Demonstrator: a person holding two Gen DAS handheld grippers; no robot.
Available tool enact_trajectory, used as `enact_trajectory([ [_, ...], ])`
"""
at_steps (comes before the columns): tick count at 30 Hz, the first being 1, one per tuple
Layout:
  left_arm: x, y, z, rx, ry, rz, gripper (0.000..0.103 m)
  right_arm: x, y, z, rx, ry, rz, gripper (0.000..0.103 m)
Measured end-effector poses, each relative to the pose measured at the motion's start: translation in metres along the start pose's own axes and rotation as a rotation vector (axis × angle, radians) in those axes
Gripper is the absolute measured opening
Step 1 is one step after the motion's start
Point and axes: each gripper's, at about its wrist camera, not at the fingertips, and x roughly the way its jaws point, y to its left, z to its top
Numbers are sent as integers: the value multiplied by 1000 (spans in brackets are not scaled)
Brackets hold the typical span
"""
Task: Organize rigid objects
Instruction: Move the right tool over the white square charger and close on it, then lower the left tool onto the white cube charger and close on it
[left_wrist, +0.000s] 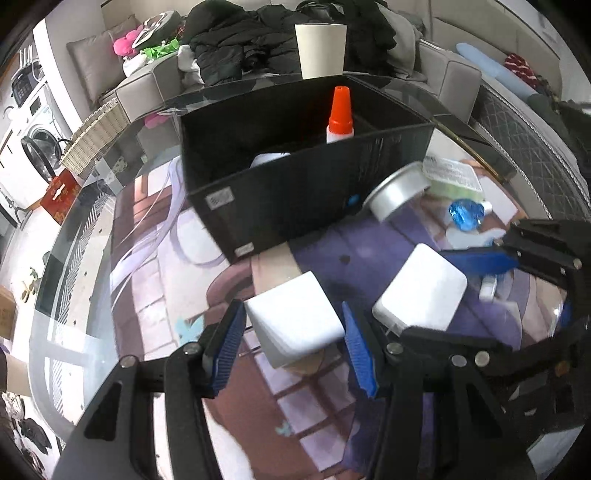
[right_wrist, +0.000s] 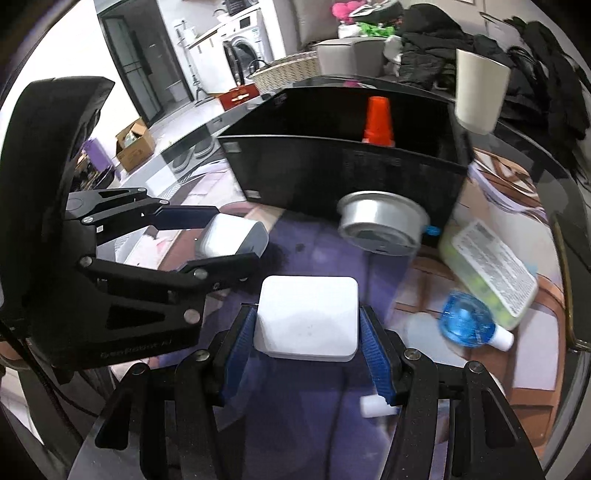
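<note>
Left wrist view: our left gripper (left_wrist: 293, 345) has its blue pads on either side of a white block (left_wrist: 295, 319), fingers closed in to block width and gripping it just above the printed mat (left_wrist: 155, 266). Just to the right sits a second white block (left_wrist: 421, 291), with our right gripper (left_wrist: 524, 280) reaching in from the right edge; only one of its blue pads (left_wrist: 480, 260) reads clearly here, so we can't tell its grip from this side. The black bin (left_wrist: 295, 177) is straight ahead on the mat, with an orange-capped glue bottle (left_wrist: 340, 114) standing inside and something white low in the near compartment. A metal tin (left_wrist: 399, 192) leans tilted against the bin's right corner, a blue bottle (left_wrist: 466, 215) lies near it, and a green box (left_wrist: 452, 177) lies behind. A paper cup (left_wrist: 320, 50) stands past the bin's far side. Right wrist view: our right gripper (right_wrist: 308, 349) straddles the second white block (right_wrist: 309, 317), pads touching both sides, narrow spread, holding it. The left gripper (right_wrist: 227, 236) is at left, clamped on the white block (right_wrist: 231, 240). Black bin (right_wrist: 343, 173) ahead, glue bottle (right_wrist: 377, 120) inside, metal tin (right_wrist: 382, 225) tilted against its front wall. Green box (right_wrist: 491, 269) and blue bottle (right_wrist: 467, 323) lie to the right, touching. A small white cylinder (right_wrist: 373, 406) lies just beside the right finger.
</note>
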Motion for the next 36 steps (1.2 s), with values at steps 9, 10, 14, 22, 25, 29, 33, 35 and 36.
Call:
enact_trajectory([
  [9, -15, 10, -4, -12, -28, -30, 53, -19, 6, 16, -6, -70, -29, 64],
  [10, -18, 11, -3, -9, -35, -29, 53, -22, 4, 17, -7, -76, -42, 64],
  [14, -23, 10, 3, 13, -68, -24, 53, -29, -3, 15, -3, -72, -75, 64],
  [22, -10, -7, 17, 62, -55, 15, 53, -30, -9, -2, -18, -19, -104, 64],
  [25, -4, -12, 19, 68, -38, 20, 53, -30, -16, -10, -15, -4, -109, 63],
  [29, 2, -20, 21, 88, -25, 25, 53, -27, -20, -19, -17, 24, -97, 62],
  [33, 7, -29, 19, 110, -11, 24, 46, -23, -22, -20, -20, 31, -107, 62],
  [35, 6, -32, 17, 126, -17, 24, 45, -23, -22, -17, -17, 21, -112, 61],
  [36, 5, -33, 16, 131, -17, 21, 44, -24, -21, -15, -18, 10, -114, 61],
])
